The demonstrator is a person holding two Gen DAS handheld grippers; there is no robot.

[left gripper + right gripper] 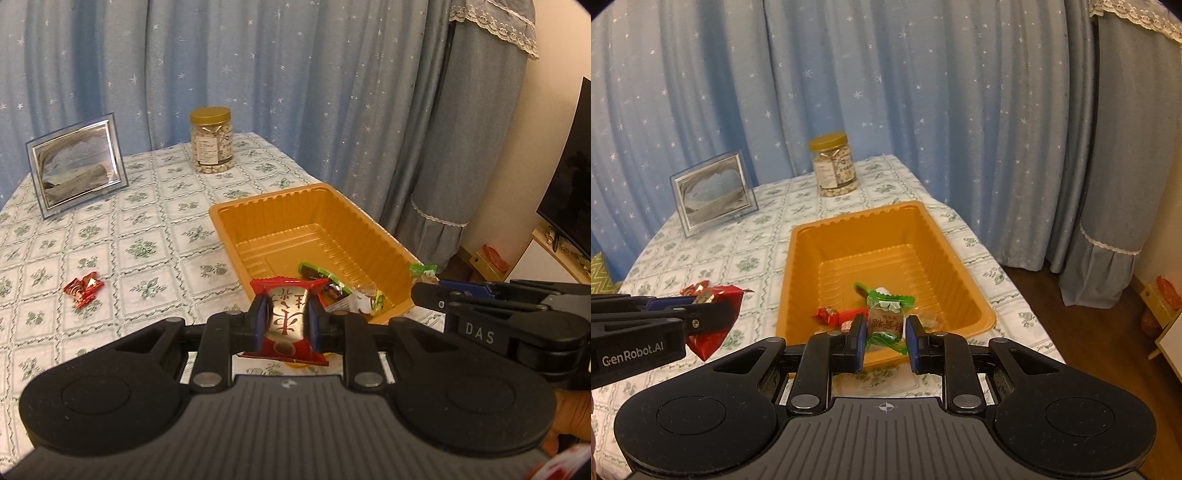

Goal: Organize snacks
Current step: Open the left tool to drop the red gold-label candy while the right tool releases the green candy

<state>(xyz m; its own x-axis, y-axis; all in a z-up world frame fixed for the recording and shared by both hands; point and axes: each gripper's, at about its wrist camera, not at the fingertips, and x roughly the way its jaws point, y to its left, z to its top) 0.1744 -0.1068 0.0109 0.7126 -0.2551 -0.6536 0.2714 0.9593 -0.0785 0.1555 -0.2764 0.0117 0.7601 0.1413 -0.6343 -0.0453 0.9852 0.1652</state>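
On the left, the left gripper clamps a red snack packet short of the orange tray's near rim, while the right gripper pinches a green-wrapped candy, nearer the tray lying lengthwise ahead.

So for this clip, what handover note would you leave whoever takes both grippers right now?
Left gripper: shut on a red snack packet, near the tray's front edge.
Right gripper: shut on a green-wrapped candy, over the tray's near end.
Orange tray: already holds several wrapped snacks.
Left to do: drop both held snacks in, then fetch the red candy lying on the tablecloth.
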